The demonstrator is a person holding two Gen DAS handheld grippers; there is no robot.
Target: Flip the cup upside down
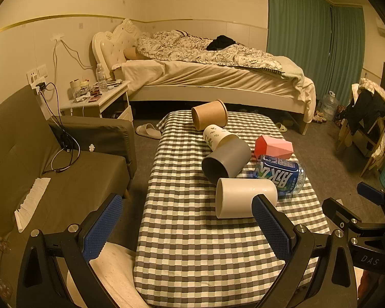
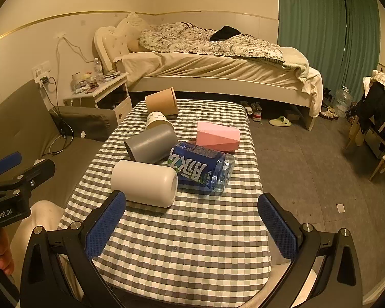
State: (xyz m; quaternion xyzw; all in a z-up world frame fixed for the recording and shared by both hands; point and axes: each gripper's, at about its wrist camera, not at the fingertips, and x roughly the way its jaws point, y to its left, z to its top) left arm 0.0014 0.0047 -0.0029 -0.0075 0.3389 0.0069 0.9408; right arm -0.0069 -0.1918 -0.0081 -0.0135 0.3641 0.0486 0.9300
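We hold both tools low over the near end of the bench [image 1: 192, 256], which wears a grey-and-white checked cloth. Our left hand-held gripper [image 1: 190, 228] is released, its blue pads spread wide with nothing between them. Just ahead of its right finger lies the white cup [image 1: 243, 200] on its side, mouth turned to the left; the finger overlaps the cup's near edge in this view, and we cannot tell whether they touch.

Our right hand-held gripper [image 2: 192, 225] is also released, jaws wide and bare. From here the white cup [image 2: 143, 182] sits just beyond the left finger, its closed base facing us.

Beyond the white cup, further from both tools, a grey cup [image 1: 225, 161] lies on its side, then a printed paper cup [image 1: 215, 134], then a brown paper cup [image 1: 209, 115] at the bench's far end. To the right of the white cup rests a blue-labelled bottle [image 2: 200, 168], touching it, with a pink faceted cup [image 2: 218, 136] lying behind that.
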